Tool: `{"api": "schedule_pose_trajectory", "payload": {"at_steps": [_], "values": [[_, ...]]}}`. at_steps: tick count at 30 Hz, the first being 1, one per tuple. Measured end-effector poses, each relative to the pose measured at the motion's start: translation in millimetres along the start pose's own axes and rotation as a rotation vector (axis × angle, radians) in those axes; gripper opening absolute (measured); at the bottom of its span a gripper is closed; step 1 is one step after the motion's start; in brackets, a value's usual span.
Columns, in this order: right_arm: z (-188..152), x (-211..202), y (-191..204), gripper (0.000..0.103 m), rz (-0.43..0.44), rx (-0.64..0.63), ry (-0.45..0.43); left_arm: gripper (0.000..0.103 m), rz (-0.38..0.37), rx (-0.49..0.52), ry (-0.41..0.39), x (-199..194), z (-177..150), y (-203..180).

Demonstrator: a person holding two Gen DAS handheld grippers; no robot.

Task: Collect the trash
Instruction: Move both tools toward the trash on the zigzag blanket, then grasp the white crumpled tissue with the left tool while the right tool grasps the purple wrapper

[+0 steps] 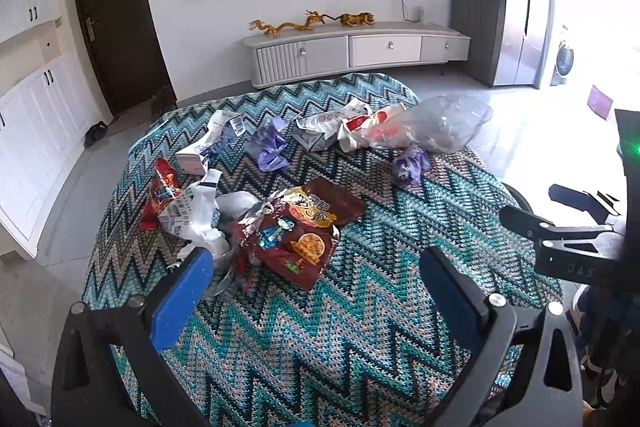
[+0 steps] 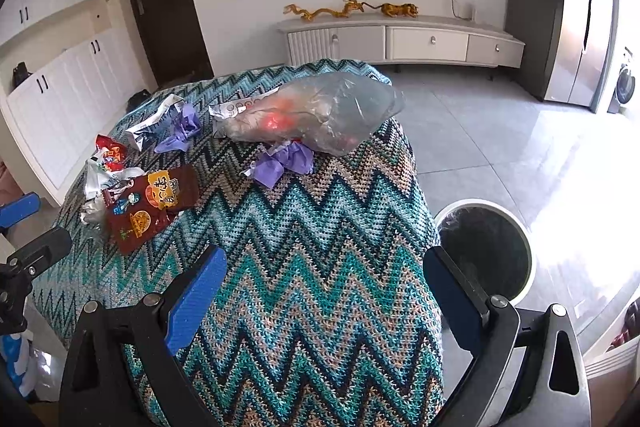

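On the zigzag blanket, going left to right, lie a red snack packet under crumpled white wrappers, a dark red foil bag, purple paper wads and a clear plastic bag, with the bin on the floor beside it. All of it looks light, limp and slippery, so a pinch on a raised crease or edge should hold best. The left gripper and the right gripper both hover spread wide, holding nothing.
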State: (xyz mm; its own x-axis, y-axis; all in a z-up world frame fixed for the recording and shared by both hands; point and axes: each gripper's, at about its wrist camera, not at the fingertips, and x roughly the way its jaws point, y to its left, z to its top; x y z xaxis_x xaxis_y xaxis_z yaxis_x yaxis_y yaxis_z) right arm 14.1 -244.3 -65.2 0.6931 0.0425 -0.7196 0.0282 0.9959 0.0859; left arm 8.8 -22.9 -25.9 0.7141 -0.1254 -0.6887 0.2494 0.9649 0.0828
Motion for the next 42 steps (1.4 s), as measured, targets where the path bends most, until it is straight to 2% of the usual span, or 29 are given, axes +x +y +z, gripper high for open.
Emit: {"api": "schedule_pose_trajectory", "payload": {"at_steps": [14,19,25,30,32,35,39,42], "values": [[1,7,2,0.097,0.004,-0.006,0.020,0.103,-0.005,-0.005,0.014,7,1,5],[3,10,7,0.097,0.012,-0.017,0.022,0.103,-0.028,-0.041,-0.006,7,3,16],[20,16,14,0.097,0.041,-0.044,0.009,0.103,0.004,-0.114,-0.048,6,3,49],[40,35,22,0.097,0.101,-0.056,0.010,0.103,0.027,-0.170,-0.021,12,0,86],[46,50,27,0.097,0.141,-0.048,0.031,0.103,0.054,-0.210,-0.013,12,-5,107],[52,72,31,0.096,0.155,-0.035,0.061,0.103,0.078,-0.270,0.008,14,-15,135],[60,100,28,0.092,0.176,0.021,0.098,0.103,0.059,-0.318,0.041,20,-25,157],[63,115,26,0.091,0.179,0.045,0.123,0.103,0.027,-0.312,0.065,31,-25,155]]}}
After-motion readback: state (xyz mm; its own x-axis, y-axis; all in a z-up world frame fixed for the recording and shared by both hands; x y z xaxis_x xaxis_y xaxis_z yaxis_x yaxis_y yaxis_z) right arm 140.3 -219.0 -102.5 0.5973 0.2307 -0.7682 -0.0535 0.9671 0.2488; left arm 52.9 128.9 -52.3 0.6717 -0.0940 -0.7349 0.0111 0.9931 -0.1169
